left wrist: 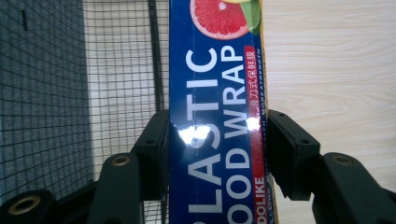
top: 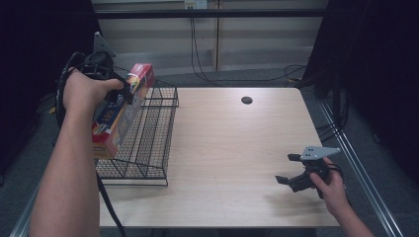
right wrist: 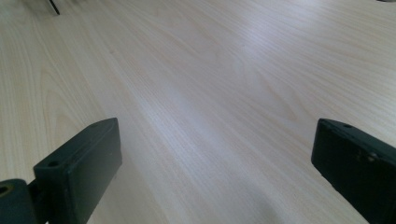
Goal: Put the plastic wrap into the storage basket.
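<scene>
Held aloft at the far left, above a black wire rack [top: 148, 143]: a long plastic wrap box [top: 121, 111], clamped across its narrow width in the left gripper [top: 116, 94], jaws pressed to both long sides. Resting low over bare wooden table [top: 237, 143] at the near right: the right gripper [top: 286, 170], jaws spread wide around nothing. Likely trouble: glossy cardboard sliding or pivoting in so narrow a grip, or a box end snagging the mesh on the way down.
</scene>
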